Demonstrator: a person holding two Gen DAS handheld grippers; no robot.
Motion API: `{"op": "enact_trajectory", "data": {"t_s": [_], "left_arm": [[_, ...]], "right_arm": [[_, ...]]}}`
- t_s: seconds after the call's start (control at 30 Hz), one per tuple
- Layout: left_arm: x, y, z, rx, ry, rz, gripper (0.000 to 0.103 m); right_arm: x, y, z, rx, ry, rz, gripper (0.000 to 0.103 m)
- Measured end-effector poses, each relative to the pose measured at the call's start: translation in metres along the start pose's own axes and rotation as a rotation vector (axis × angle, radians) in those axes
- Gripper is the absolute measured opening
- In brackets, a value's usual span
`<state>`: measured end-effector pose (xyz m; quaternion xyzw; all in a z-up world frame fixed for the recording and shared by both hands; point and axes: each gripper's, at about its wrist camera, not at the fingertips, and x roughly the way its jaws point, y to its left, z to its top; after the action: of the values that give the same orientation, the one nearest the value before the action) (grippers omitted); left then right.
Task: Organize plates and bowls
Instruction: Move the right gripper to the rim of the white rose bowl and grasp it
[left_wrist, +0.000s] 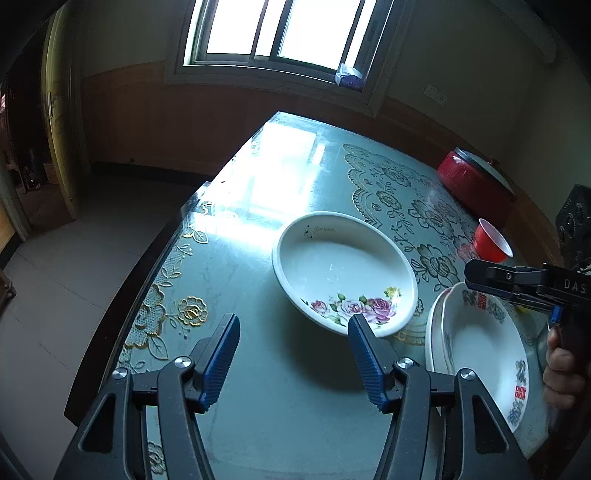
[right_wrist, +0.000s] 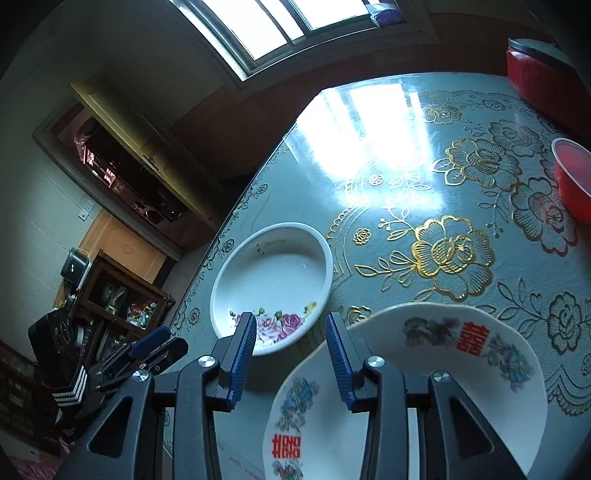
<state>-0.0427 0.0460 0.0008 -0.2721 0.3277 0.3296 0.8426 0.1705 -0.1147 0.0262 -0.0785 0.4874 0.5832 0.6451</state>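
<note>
Nearest, left hand-held gripper (left_wrist: 293, 332) and right hand-held gripper (right_wrist: 291, 328), both parted, gripping nothing. Just beyond on the table (left_wrist: 236, 266), rose-patterned bowl (left_wrist: 345, 273) beside stacked plates (left_wrist: 480, 347). Farther back, red cup (left_wrist: 493, 245) and red pot (left_wrist: 469, 177).

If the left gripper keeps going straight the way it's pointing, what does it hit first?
Probably the tablecloth just short of the rose bowl. The left gripper is open, empty and angled downward; the bowl's near rim lies just beyond, though depth is hard to judge.
</note>
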Motion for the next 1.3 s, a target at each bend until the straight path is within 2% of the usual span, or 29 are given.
{"op": "enact_trajectory", "data": {"t_s": [0.07, 0.23, 0.3, 0.43, 0.53, 0.63, 0.67, 0.73, 0.87, 0.97, 1.17, 1.3], "left_arm": [[0.010, 0.011, 0.008, -0.031, 0.027, -0.025, 0.052], [0.032, 0.027, 0.024, -0.067, 0.063, -0.073, 0.045], [0.041, 0.032, 0.030, -0.072, 0.078, -0.098, 0.044], [0.059, 0.031, 0.042, -0.067, 0.115, -0.145, 0.043], [0.074, 0.025, 0.046, -0.040, 0.137, -0.139, 0.042], [0.088, 0.021, 0.049, -0.017, 0.171, -0.130, 0.026], [0.091, 0.021, 0.048, -0.011, 0.178, -0.127, 0.021], [0.094, 0.019, 0.047, 0.001, 0.174, -0.121, 0.014], [0.095, 0.022, 0.047, -0.013, 0.159, -0.136, 0.013], [0.094, 0.016, 0.044, 0.005, 0.149, -0.106, 0.014], [0.086, 0.014, 0.034, -0.022, 0.139, -0.087, 0.017], [0.081, 0.007, 0.028, 0.032, 0.134, -0.054, 0.018]], "right_arm": [[0.012, 0.001, 0.012, 0.020, 0.014, -0.026, 0.039], [0.037, 0.000, 0.037, 0.035, 0.042, -0.094, 0.036], [0.049, 0.001, 0.043, 0.020, 0.062, -0.122, 0.029], [0.072, 0.001, 0.049, 0.004, 0.108, -0.184, 0.026], [0.087, -0.002, 0.051, 0.006, 0.132, -0.200, 0.022], [0.101, -0.007, 0.052, -0.005, 0.163, -0.207, 0.018], [0.108, -0.009, 0.051, -0.009, 0.178, -0.216, 0.012], [0.114, -0.011, 0.047, -0.017, 0.198, -0.212, 0.011], [0.111, -0.011, 0.044, -0.032, 0.189, -0.202, 0.011], [0.110, -0.017, 0.045, -0.006, 0.197, -0.162, 0.012], [0.109, -0.011, 0.042, -0.039, 0.210, -0.174, 0.013], [0.108, -0.008, 0.040, -0.043, 0.210, -0.177, 0.013]]}}
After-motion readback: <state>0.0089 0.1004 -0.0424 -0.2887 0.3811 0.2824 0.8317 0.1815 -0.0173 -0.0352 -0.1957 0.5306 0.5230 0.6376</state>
